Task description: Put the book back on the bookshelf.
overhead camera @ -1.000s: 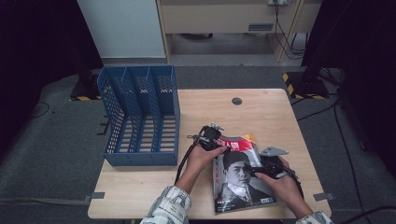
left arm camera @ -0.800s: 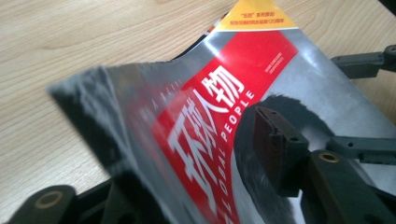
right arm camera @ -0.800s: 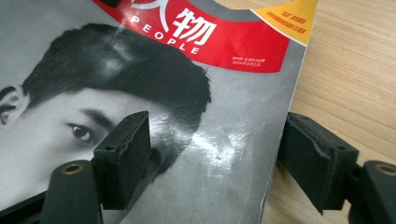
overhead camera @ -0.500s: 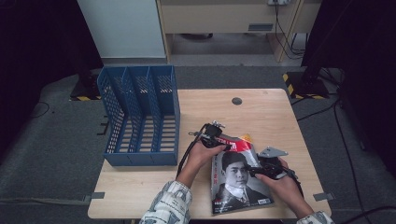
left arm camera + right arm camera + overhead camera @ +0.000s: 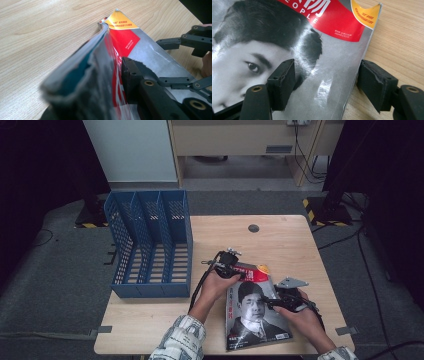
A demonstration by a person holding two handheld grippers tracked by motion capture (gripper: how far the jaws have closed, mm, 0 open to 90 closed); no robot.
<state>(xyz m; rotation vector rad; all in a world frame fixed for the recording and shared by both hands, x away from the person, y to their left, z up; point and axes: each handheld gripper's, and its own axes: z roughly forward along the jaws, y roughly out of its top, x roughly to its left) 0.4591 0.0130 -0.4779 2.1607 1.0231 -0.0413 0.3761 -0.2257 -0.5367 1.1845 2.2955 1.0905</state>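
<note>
Spanning most of the high view, the wooden table [image 5: 280, 240] carries a blue file rack [image 5: 150, 245] on its left half, three open compartments side by side, their openings facing up and toward the near edge. A small dark round grommet [image 5: 253, 228] sits near the table's far edge, well apart from everything else.

On the near right part of the table lies a magazine [image 5: 252, 312], its cover a grey portrait with a red title band and a yellow corner tab at the far right. Its near end rests on the wood while its far left corner is lifted off the surface.

The left gripper [image 5: 227, 265] is clamped on that far left part of the magazine; in the left gripper view one black jaw presses flat against the cover [image 5: 140, 50] and the page edges curl up in front of the camera, blurred. The person's left hand [image 5: 215, 285] holds it from the near side, a patterned sleeve [image 5: 182, 342] behind.

The right gripper [image 5: 280, 301] rests at the magazine's right edge, held by the right hand [image 5: 305, 320]. In the right gripper view its jaws stand apart, one over the cover [image 5: 312, 75], the other just outside the edge over bare wood [image 5: 402, 45], neither pressing the pages.
</note>
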